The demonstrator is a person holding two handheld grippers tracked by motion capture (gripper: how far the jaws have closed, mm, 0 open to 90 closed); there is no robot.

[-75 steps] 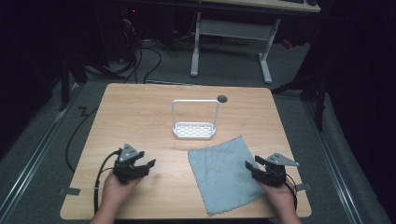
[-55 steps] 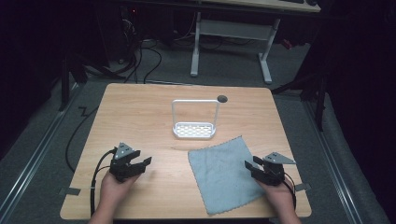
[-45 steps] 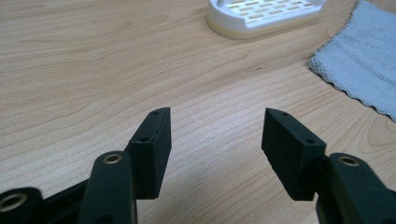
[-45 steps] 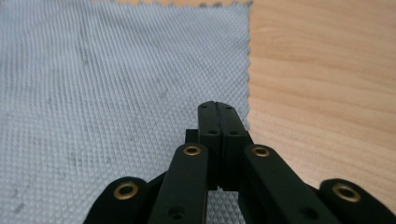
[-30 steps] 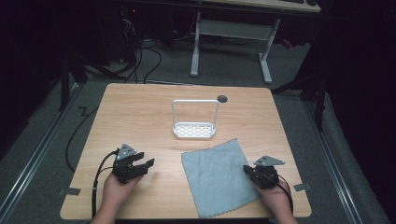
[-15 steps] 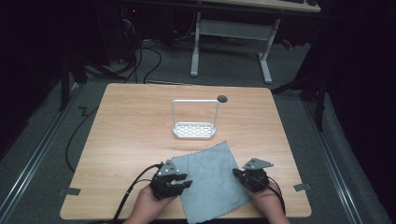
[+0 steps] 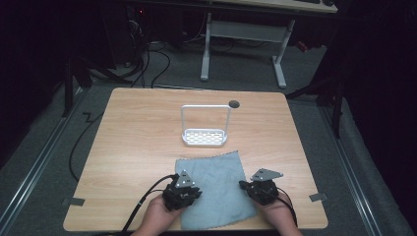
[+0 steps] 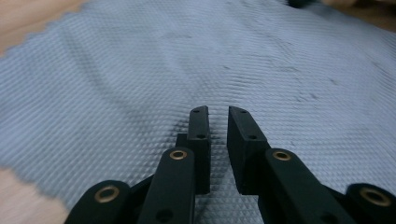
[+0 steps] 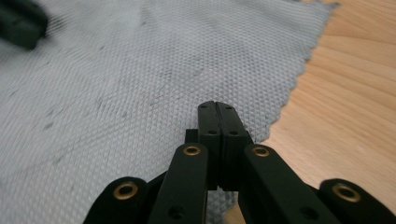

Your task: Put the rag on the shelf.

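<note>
High view, grey-blue textured cloth [image 7: 212, 189] flat at the wooden counter's [image 7: 137, 142] near edge, my left gripper [image 7: 182, 191] and right gripper [image 7: 260, 187] on it, left gripper view, jaws slightly parted over cloth, right gripper view, jaws closed, holding nothing, by the cloth's zigzag edge.

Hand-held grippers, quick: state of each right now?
Left hand-held gripper: open by a narrow gap, over the grey cloth, holding nothing.
Right hand-held gripper: shut at the cloth's edge; grip on it unclear.

Lit brightly on the table [image 7: 147, 128], near-black beyond its edges; soft and blurred toward the far cloth [image 8: 289, 42] in both gripper views.
</note>
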